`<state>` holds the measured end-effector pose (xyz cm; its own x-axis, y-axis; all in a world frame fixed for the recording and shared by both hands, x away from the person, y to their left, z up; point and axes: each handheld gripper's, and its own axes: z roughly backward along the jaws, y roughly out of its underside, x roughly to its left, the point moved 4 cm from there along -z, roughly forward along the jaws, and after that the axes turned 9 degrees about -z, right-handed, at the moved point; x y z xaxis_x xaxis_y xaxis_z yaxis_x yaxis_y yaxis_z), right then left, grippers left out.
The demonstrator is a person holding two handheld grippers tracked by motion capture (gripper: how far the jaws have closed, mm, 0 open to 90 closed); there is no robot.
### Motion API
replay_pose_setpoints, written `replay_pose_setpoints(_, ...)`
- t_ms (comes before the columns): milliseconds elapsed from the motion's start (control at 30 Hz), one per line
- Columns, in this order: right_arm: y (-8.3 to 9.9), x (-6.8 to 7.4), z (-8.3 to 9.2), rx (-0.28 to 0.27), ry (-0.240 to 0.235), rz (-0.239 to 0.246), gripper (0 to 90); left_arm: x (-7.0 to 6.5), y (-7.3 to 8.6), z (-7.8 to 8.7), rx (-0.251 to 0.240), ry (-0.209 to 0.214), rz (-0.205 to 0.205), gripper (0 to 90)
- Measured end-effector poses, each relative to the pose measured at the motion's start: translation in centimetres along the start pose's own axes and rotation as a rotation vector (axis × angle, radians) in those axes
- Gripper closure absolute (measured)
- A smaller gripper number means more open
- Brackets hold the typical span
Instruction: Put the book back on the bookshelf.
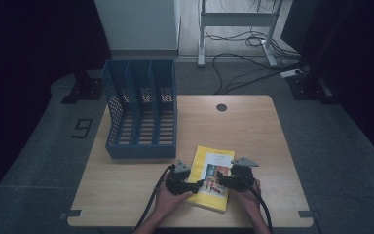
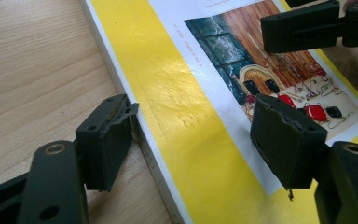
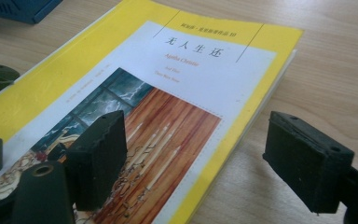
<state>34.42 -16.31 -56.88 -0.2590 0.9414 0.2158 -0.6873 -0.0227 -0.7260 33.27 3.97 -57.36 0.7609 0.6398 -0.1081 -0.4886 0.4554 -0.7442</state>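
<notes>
A yellow paperback book (image 1: 213, 161) with a white panel and a picture on its cover lies flat near the table's front edge. My left gripper (image 1: 196, 185) is at the book's left side. In the left gripper view (image 2: 193, 121) it is open, one jaw on the wood beside the spine and the other over the cover (image 2: 182, 107). My right gripper (image 1: 221, 179) is at the book's right side. It too stands open (image 3: 200, 144), one jaw above the picture on the book (image 3: 177, 88) and the other over bare wood past the page edge. Neither gripper's pads press on the book.
A blue three-slot file organizer (image 1: 141, 109) stands at the back left of the wooden table (image 1: 253, 131). A round cable hole (image 1: 221, 107) sits near the table's far edge. Cables and a desk frame lie on the floor beyond.
</notes>
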Motion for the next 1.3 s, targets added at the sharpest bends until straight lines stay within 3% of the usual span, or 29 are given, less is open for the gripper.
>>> replay_pose_setpoints(533,0.14,0.19,-0.43,-0.005,-0.038,-0.037,21.6,-0.13,0.04,0.01,-0.003,-0.010,0.010,29.5)
replay_pose_setpoints(1300,0.19,0.12,-0.19,-0.011,-0.057,0.000,25.2,-0.73,0.25,0.42,0.019,-0.006,0.015,30.3)
